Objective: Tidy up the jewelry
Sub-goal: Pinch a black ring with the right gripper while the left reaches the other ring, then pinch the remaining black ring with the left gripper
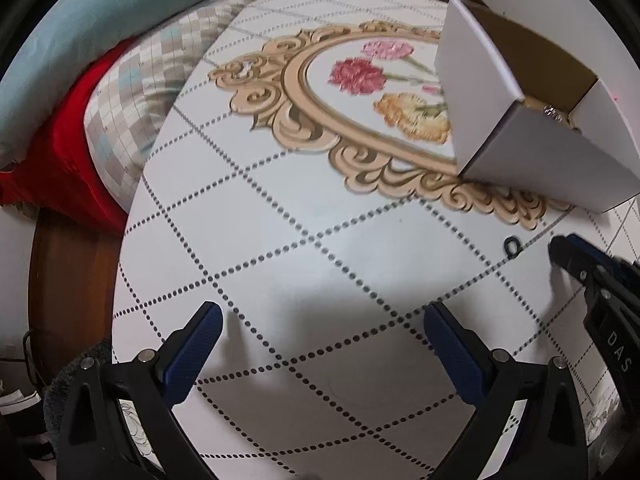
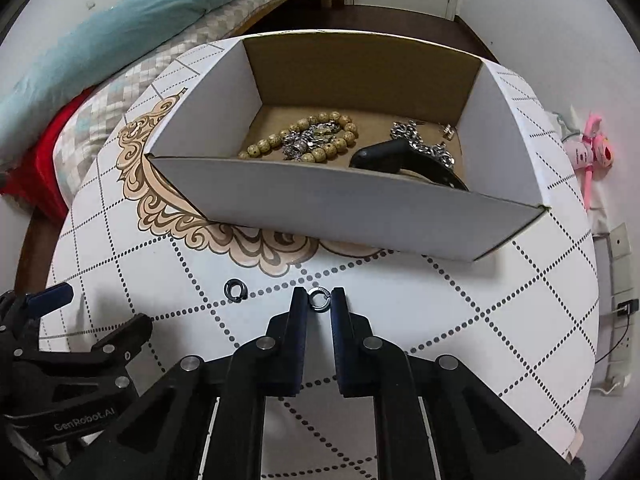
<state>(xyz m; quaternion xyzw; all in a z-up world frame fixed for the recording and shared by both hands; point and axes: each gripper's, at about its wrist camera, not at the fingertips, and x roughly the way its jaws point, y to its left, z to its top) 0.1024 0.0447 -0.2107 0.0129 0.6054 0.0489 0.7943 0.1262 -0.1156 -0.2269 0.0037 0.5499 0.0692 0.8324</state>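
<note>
My right gripper [image 2: 319, 298] is shut on a dark metal ring [image 2: 318, 299], held between its fingertips just above the table in front of the box. A second dark ring [image 2: 235, 291] lies on the table to its left; it also shows in the left wrist view [image 1: 512, 245]. The white cardboard box [image 2: 344, 204] holds a wooden bead bracelet [image 2: 316, 136], a silver chain [image 2: 424, 142] and a black object [image 2: 400, 160]. My left gripper [image 1: 322, 330] is open and empty over bare tablecloth, left of the box [image 1: 520, 136]. The right gripper's finger [image 1: 572, 252] shows at the right edge.
The round table [image 2: 520, 320] has a white dotted cloth with a gold floral medallion [image 1: 304, 92]. A bed with blue, checked and red bedding [image 1: 80, 92] lies to the left. A pink toy [image 2: 596, 148] hangs on the wall at the right.
</note>
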